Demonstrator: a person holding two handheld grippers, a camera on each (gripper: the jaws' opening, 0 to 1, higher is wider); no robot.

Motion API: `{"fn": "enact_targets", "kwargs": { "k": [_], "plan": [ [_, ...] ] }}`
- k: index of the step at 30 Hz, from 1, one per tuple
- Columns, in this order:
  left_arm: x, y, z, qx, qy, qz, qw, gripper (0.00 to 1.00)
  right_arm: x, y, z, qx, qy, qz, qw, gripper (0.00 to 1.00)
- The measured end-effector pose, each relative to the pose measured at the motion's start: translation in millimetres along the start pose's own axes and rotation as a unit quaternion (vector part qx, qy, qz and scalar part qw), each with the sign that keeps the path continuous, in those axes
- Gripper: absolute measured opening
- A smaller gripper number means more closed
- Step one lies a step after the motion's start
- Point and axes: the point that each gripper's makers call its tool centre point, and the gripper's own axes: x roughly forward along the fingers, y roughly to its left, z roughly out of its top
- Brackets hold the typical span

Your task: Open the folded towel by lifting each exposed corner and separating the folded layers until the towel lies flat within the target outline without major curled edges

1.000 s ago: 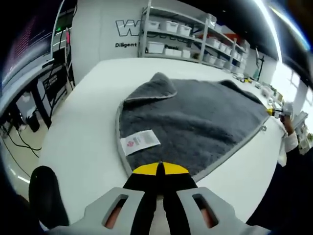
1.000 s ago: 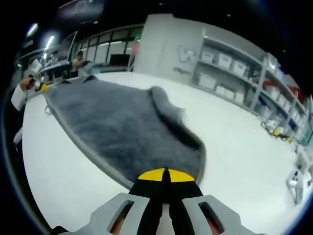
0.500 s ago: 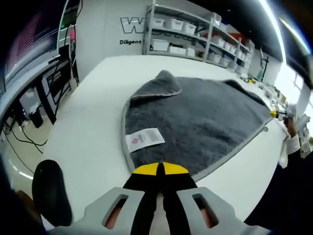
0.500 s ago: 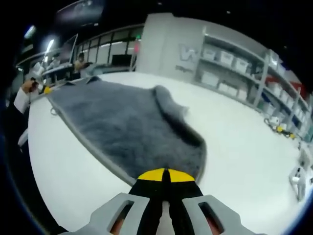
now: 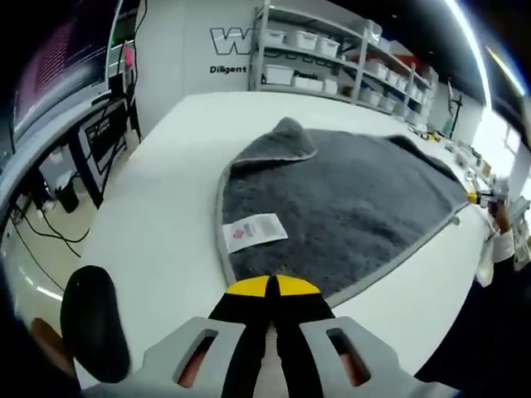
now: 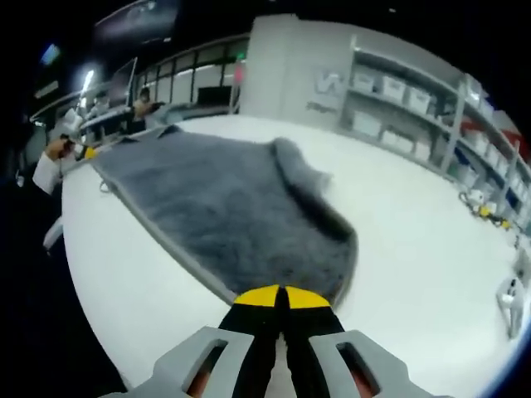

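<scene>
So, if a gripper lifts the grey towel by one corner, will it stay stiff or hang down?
The grey towel will probably hang limp: its far corner is already folded over softly. The thick fluffy pile suggests some weight, so it may drag on the white table. The left gripper looks shut at its edge.

Bright, even light in the left gripper view, and it comes from overhead: a long ceiling strip (image 5: 466, 50) burns white up to the right of the left gripper (image 5: 267, 286). The white table (image 5: 158, 215) ahead of the jaws is close to washed out, with hardly a shadow on it. Fisheye bending is strong, so the shelves (image 5: 332, 62) far ahead lean and curve. The right gripper view is dimmer at its top and softer overall. Beyond the right gripper (image 6: 280, 296) the grey towel (image 6: 232, 211) is smeared and its pile unreadable; a dark shadow lies under its raised fold.
</scene>
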Motion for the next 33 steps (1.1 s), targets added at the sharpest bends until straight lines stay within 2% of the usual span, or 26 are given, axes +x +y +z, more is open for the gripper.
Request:
{"fn": "enact_targets", "kwargs": {
  "k": [6,9,11,14,17,19,22,24,25,30,33],
  "plan": [
    [-1,1.2,0.3,0.002,0.002,0.002,1.0000,0.00,-1,1,-0.3,-0.009,0.003,0.007,0.9999,0.00],
    [0,0.8,3.6,-0.007,-0.007,-0.005,0.9999,0.00,-1,1,1.5,-0.018,0.004,0.012,0.9998,0.00],
    [-1,-1.1,11.4,0.014,-0.026,-0.006,0.9996,0.01,0,1,5.2,-0.032,-0.002,0.014,0.9994,0.00],
    [-4,-11.7,24.5,0.016,-0.054,-0.026,0.9981,0.01,0,1,12.9,-0.043,-0.012,0.014,0.9989,0.00],
    [-4,-18.0,30.7,0.030,-0.064,-0.035,0.9969,0.08,2,2,22.3,-0.077,-0.027,0.015,0.9966,0.00],
    [-3,-20.3,35.9,0.039,-0.073,-0.040,0.9957,0.10,3,2,23.9,-0.080,-0.028,0.014,0.9963,0.00],
    [-2,-25.2,51.4,0.057,-0.103,-0.044,0.9921,0.14,5,0,31.4,-0.089,-0.043,0.011,0.9951,0.00],
    [-1,-27.2,56.9,0.060,-0.111,-0.045,0.9910,0.21,7,0,34.9,-0.089,-0.051,0.011,0.9946,0.00],
    [0,-26.7,62.7,0.064,-0.121,-0.041,0.9897,0.22,8,1,37.0,-0.087,-0.057,0.014,0.9945,0.00],
    [6,-30.3,75.7,0.071,-0.135,-0.037,0.9876,0.25,12,1,44.4,-0.072,-0.086,0.015,0.9936,0.02],
    [9,-36.3,83.0,0.077,-0.146,-0.043,0.9854,0.29,12,2,48.1,-0.063,-0.100,0.018,0.9928,0.06]
  ]
}}
